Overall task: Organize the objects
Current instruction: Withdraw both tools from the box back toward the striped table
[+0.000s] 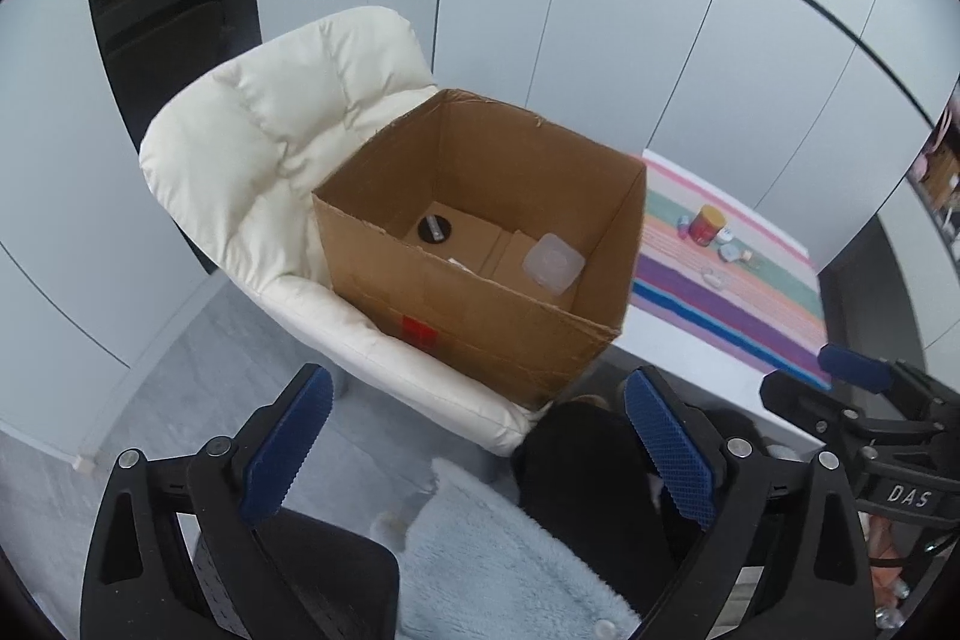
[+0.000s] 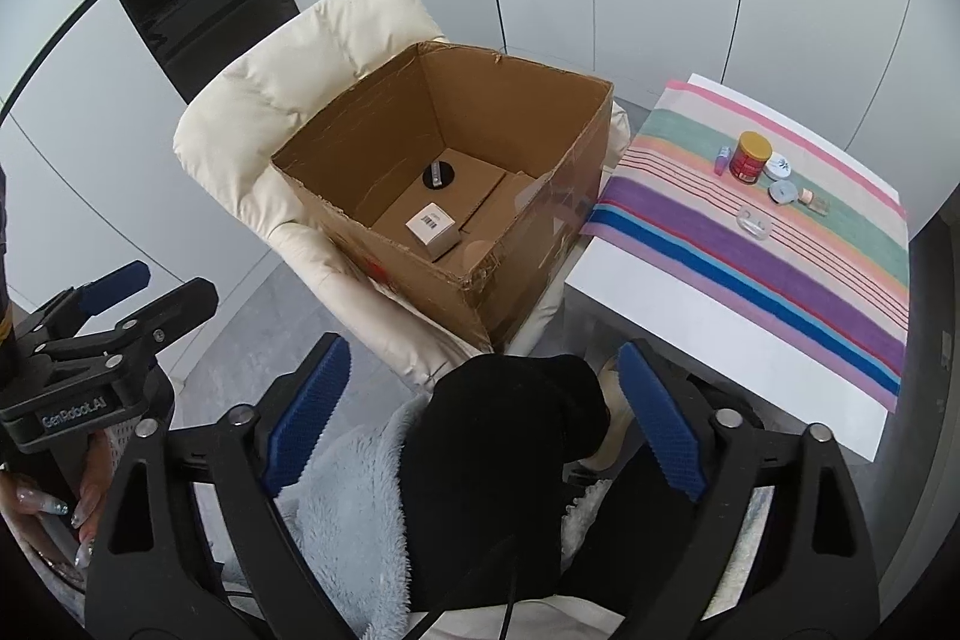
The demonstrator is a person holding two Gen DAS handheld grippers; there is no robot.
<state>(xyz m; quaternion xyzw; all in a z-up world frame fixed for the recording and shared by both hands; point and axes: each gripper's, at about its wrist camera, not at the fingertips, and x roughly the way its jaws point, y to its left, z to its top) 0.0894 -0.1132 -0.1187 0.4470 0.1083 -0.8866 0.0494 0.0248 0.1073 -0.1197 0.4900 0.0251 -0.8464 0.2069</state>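
**Both hands free, box waiting on the chair**

The cream padded chair (image 2: 264, 100) serves you as a stand: it lifts the open cardboard box (image 2: 528, 244) close to the tabletop's (image 2: 750, 400) left edge, so each carry stays short. A striped cloth (image 2: 780, 268) covers the far part of that tabletop, probably to mark the working area.

Inside the box, a small white carton (image 2: 431, 224) lies near the middle of the floor, a black round piece (image 2: 437, 174) sits toward the far wall, and the left wrist view shows a clear square container (image 1: 553, 262) against the right wall.

The things still to be sorted cluster near the tabletop's far edge: a red jar with a yellow lid (image 2: 751, 156), a small purple bottle (image 2: 722, 160) just beside it, a white round lid or tin (image 2: 779, 166), and smaller pieces too tiny to name.

Your left hand-held gripper (image 1: 474, 454) has its fingers spread wide and holds nothing; your right hand-held gripper (image 2: 480, 418) is likewise spread and unloaded. Both hover low over your lap, well apart from the jar. Judging by that, your next reach is to the far cluster.
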